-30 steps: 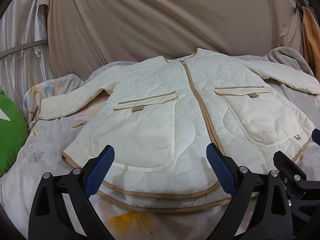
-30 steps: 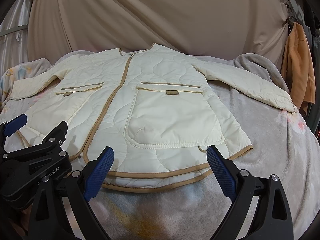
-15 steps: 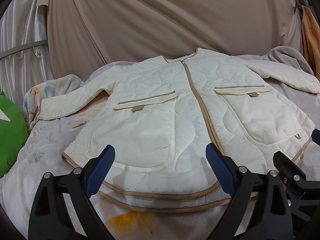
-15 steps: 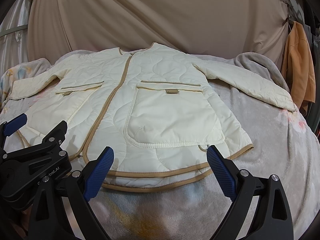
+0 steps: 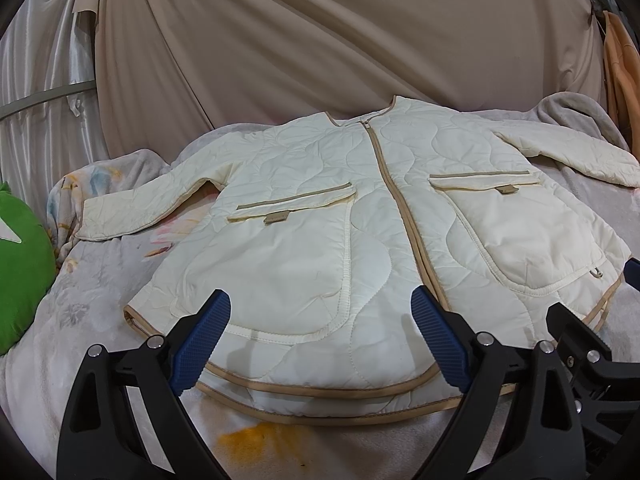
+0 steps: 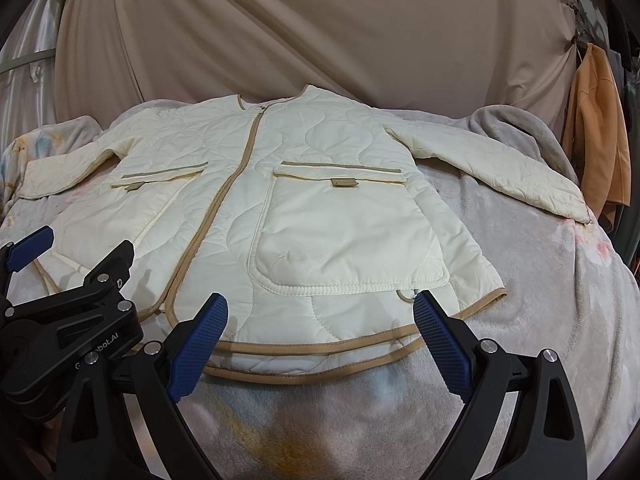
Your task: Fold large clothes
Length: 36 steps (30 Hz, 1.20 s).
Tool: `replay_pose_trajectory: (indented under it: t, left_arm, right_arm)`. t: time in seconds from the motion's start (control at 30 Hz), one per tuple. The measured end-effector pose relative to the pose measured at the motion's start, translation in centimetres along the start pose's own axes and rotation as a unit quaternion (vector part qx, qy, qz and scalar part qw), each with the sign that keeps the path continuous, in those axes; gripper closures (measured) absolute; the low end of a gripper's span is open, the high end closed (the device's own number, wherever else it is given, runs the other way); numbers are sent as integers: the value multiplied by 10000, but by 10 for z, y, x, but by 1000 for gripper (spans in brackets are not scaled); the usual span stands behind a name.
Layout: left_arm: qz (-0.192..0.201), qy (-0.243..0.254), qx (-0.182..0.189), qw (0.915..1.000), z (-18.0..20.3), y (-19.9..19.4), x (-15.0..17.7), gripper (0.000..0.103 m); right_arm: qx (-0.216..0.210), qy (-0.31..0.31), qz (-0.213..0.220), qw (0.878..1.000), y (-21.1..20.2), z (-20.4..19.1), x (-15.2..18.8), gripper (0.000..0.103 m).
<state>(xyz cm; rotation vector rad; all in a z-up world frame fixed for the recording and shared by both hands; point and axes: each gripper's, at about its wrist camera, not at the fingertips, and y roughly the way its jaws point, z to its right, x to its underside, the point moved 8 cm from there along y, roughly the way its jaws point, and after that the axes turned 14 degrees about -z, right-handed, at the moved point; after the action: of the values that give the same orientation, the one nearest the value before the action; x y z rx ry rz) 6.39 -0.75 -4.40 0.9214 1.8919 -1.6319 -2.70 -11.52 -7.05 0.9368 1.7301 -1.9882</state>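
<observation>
Just beyond both wide-spread grippers, left point(image 5: 320, 344) and right point(image 6: 320, 340), lies the jacket point(image 5: 360, 240), flat.

A pale floral blanket point(image 5: 92, 304) covers the bed; behind it hangs a beige curtain point(image 5: 320, 40) — green cushion point(image 5: 20, 264) left, orange garment point(image 6: 600, 140) right.

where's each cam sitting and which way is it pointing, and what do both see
Left wrist: sits on the left gripper, low at the near hem, looking forward over the cream quilted jacket toward the beige curtain; its own open blue-padded fingers show, plus the right gripper at the right edge.
Right wrist: sits on the right gripper, same direction, over the jacket's right half; its own open fingers show, the left gripper at lower left.
Shared: the jacket, the grey blanket, the curtain.
</observation>
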Motion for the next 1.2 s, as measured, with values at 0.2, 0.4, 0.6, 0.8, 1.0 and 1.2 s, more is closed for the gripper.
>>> replay_pose_trajectory:
  t: [0.2, 0.4, 0.6, 0.8, 1.0, 1.2]
  left_arm:
    - [1, 0, -3, 10000, 0, 0, 0, 14]
    - [0, 3, -2, 10000, -1, 0, 0, 14]
    - [-5, 9, -25, 10000, -5, -1, 0, 14]
    - [-101, 0, 70, 9999, -10, -5, -1, 18]
    - [-110, 23, 91, 9999, -8, -10, 1, 18]
    - [-118, 25, 89, 9999, -6, -14, 2, 18]
  right_arm:
    - [0, -2, 2, 10000, 0, 0, 0, 11]
    - [0, -3, 3, 10000, -1, 0, 0, 11]
    - [1, -5, 3, 10000, -1, 0, 0, 11]
    - [14, 26, 31, 10000, -8, 2, 0, 11]
    - [-26, 119, 35, 9999, -15, 7, 3, 11]
    - [-31, 155, 60, 9999, -21, 10, 5, 11]
